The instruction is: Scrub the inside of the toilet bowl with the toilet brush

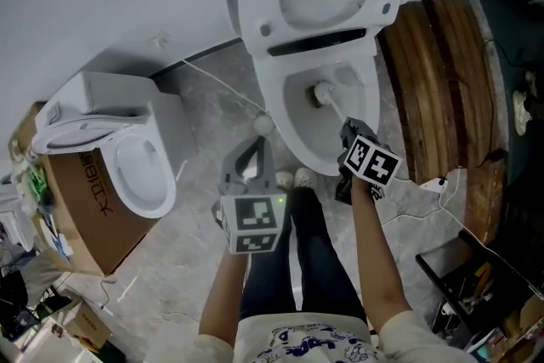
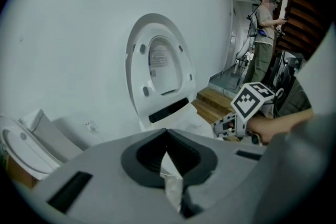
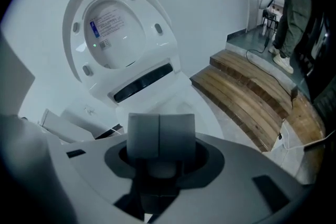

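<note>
two grippers show: the right gripper (image 1: pixel 348 132) is clamped on the handle of the toilet brush (image 1: pixel 323 93), whose head sits down inside the toilet bowl (image 1: pixel 276 110) (its seat (image 1: pixel 255 13) is lifted upright). the left gripper (image 1: pixel 253 150) hovers just in front of the bowl, jaws together on nothing.

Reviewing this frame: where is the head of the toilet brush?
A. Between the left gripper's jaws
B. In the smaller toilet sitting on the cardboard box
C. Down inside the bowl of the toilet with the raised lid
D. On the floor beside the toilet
C: the head view shows the brush head down in the toilet bowl, its handle running up to the right gripper, whose jaws are shut on it.
</note>
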Tool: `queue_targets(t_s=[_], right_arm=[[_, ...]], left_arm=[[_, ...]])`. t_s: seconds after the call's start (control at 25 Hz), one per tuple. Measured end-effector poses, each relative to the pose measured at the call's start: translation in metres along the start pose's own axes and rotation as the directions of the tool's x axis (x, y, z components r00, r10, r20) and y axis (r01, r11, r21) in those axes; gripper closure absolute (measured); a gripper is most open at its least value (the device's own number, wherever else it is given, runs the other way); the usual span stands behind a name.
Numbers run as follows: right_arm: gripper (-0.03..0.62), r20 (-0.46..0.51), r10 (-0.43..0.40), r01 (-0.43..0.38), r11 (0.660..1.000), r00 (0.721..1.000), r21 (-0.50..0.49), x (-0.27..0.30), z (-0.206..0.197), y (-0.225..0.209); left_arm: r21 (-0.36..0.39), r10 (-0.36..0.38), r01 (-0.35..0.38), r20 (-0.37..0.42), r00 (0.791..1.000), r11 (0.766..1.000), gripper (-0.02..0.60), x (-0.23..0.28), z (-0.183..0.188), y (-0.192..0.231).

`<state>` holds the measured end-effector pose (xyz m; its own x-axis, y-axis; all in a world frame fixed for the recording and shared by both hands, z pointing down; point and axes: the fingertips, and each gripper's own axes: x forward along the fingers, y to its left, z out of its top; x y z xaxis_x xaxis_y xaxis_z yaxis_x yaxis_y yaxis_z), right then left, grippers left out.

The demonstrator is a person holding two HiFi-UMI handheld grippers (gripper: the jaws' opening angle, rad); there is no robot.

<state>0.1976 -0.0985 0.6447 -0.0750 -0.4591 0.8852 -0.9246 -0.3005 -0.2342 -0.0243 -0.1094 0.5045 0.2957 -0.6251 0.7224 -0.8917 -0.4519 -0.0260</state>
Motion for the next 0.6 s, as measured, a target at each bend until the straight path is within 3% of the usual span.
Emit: queue_targets(t_s=[0.6], right_arm=[[0.425,0.006,-0.019,0.02,0.998,1.0,-0.061,0.069,0.019,0.003]], left_arm=[[-0.032,-0.01,0.008,-0.049,0.999,0.999,0.58,0.025,-0.035,-0.004]])
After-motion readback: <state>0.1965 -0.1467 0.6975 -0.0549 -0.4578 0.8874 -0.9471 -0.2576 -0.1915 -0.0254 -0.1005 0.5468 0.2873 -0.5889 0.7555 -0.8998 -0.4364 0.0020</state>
